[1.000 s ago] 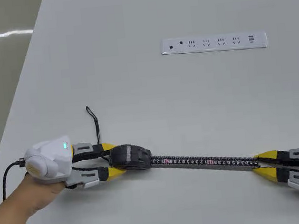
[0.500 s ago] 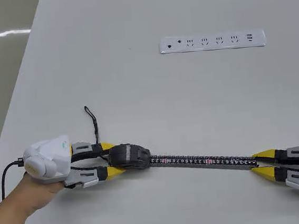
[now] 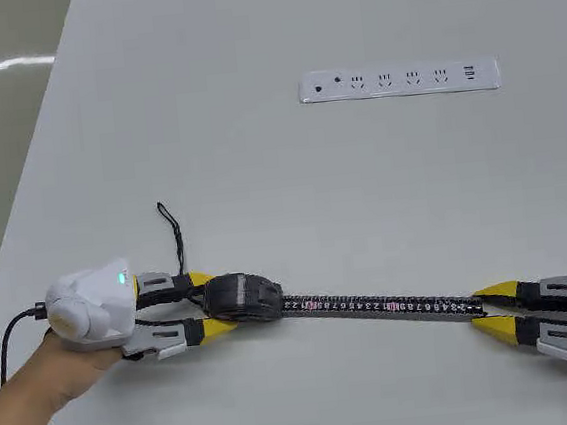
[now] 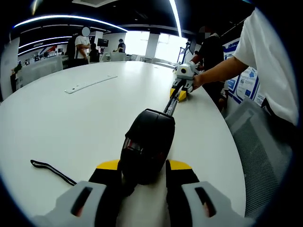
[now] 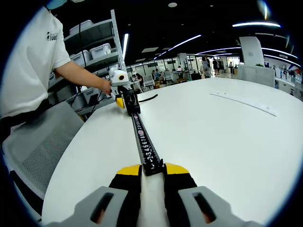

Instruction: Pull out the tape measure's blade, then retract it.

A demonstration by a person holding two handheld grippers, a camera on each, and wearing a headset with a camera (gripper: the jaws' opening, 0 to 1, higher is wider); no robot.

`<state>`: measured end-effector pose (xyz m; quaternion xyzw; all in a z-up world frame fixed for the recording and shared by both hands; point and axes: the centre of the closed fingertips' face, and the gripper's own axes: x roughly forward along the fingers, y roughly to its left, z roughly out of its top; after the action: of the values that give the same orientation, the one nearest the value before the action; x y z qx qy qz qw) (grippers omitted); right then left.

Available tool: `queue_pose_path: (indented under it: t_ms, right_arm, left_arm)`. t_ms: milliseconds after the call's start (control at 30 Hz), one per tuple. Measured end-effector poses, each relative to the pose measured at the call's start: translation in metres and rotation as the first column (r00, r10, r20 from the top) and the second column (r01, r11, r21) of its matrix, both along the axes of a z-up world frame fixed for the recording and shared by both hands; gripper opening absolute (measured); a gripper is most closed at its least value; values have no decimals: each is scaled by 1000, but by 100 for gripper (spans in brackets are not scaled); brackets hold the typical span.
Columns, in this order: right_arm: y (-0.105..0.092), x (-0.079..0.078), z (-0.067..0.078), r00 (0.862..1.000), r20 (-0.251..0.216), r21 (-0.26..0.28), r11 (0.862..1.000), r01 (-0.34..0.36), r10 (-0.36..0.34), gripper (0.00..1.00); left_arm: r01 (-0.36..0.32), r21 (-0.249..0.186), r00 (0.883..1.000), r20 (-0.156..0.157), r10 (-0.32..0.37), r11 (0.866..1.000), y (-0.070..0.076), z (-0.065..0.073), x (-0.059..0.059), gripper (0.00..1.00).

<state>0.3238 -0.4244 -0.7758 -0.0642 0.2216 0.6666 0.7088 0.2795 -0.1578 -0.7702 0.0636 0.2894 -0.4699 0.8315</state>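
This is a big open-plan office. A long white table (image 3: 255, 125) carries a power strip (image 3: 398, 80). Light strips (image 4: 174, 14) run across a dark ceiling. A metal shelf (image 5: 115, 35) holds plastic boxes (image 5: 102, 49), and a grey mesh chair (image 5: 42, 142) stands at the table's edge. Further back are desks (image 5: 165, 75), people standing (image 4: 85, 45), and what may be bright windows (image 4: 142, 43).

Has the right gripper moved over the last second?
No clear move. The right gripper keeps its offset from the power strip; both drift slightly left together, so that is the camera.
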Motion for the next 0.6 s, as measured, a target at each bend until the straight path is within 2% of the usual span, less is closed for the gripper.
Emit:
queue_pose_path:
  t_ms: [100, 167, 233, 600]
  right_arm:
    - [1, -1, 0, 1000, -5, 1, 1000, 0, 0, 19]
    - [1, -2, 1, 1000, -10, 4, 1000, 2, -2, 20]
    - [2, -2, 1, 1000, -12, 8, 1000, 5, -5, 22]
    - [4, 0, 4, 999, -15, 21, 999, 37, -36, 31]
  left_arm:
    - [-23, -25, 1000, -1, 23, 999, 0, 4, 2, 34]
    - [-21, -18, 1000, -11, 21, 1000, 0, 3, 1, 38]
    - [-20, -12, 1000, -7, 20, 1000, -1, 2, 0, 42]
    - [-42, -17, 999, -1, 42, 999, -1, 6, 4, 46]
